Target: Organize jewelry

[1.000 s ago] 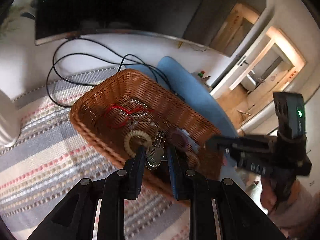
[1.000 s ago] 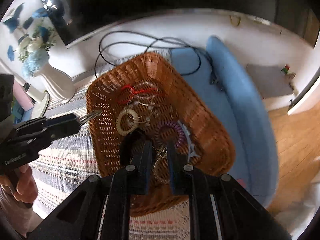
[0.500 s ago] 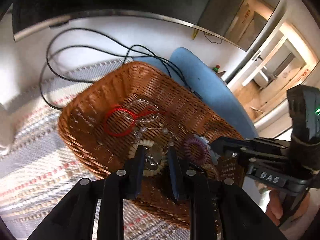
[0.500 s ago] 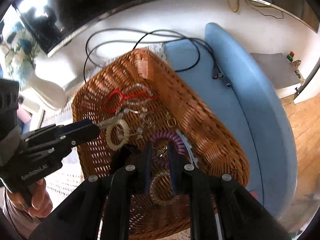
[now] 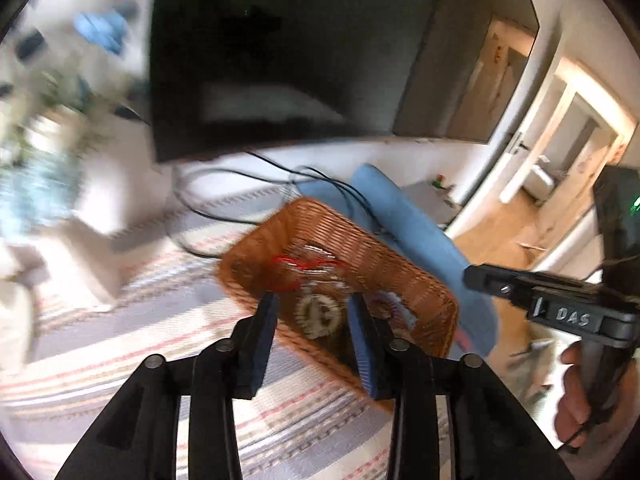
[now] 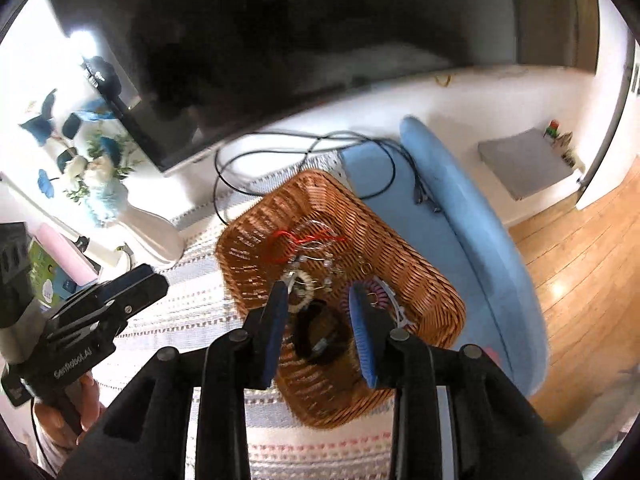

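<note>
A brown wicker basket rests on a striped cloth. In it lie a red cord, a cream beaded bracelet, a purple spiral band, a dark band and small silvery pieces. My right gripper hangs above the basket's near half, its jaws opening with nothing between them. My left gripper is also above the basket, jaws opening and empty; the left wrist view is blurred. Each gripper appears in the other's view: the left gripper left of the basket, the right gripper right of it.
A dark TV screen stands behind the basket, with black cables looping under it. A white vase of blue flowers is to the left. A blue cushion borders the basket's right side, wooden floor beyond.
Both grippers rose away from the basket and their jaws widened. The silvery piece is gone from the left fingers and the golden piece from the right fingers.
</note>
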The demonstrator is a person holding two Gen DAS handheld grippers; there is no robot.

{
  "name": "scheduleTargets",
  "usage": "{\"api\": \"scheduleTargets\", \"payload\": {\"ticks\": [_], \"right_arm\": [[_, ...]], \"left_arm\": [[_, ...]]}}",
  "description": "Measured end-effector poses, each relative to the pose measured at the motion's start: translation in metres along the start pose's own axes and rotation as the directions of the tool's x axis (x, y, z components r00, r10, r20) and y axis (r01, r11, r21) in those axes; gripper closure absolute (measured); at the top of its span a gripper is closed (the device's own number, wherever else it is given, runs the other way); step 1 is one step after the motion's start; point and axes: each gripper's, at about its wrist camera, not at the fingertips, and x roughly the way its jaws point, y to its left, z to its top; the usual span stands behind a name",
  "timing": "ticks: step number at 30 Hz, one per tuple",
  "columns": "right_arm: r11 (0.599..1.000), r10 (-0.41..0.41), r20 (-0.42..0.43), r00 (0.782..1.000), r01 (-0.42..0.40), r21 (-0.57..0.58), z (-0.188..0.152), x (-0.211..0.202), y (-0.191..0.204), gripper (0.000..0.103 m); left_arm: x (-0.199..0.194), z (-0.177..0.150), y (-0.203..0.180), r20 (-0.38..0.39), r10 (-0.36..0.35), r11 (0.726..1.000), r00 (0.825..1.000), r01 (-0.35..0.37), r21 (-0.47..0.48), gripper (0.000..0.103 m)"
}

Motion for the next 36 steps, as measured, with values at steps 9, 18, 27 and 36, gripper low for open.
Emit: {"api": "scheduleTargets", "payload": {"ticks": [9, 18, 27, 36], "right_arm": [[0.989, -0.111, 0.077, 0.991, 0.118, -0.086, -0.02, -0.059, 0.07, 0.048], [0.982, -0.158, 0.082, 0.984, 0.165, -0.096, -0.056, -0.06, 0.095, 0.047], [0.977, -0.186, 0.089, 0.979, 0.194, -0.093, -0.072, -0.064, 0.111, 0.047], [0.977, -0.196, 0.052, 0.979, 0.2, -0.071, -0.082, -0.056, 0.116, 0.047]], "left_arm": [[-0.086, -0.004, -0.002, 0.1, 0.252, 0.966, 0.962, -0.257, 0.036, 0.042], [-0.113, -0.031, 0.014, 0.105, 0.282, 0.959, 0.954, -0.285, 0.015, 0.041], [-0.122, -0.046, 0.028, 0.073, 0.261, 0.965, 0.962, -0.263, 0.011, 0.041], [-0.125, -0.051, 0.034, 0.067, 0.242, 0.969, 0.968, -0.244, 0.028, 0.041]]}}
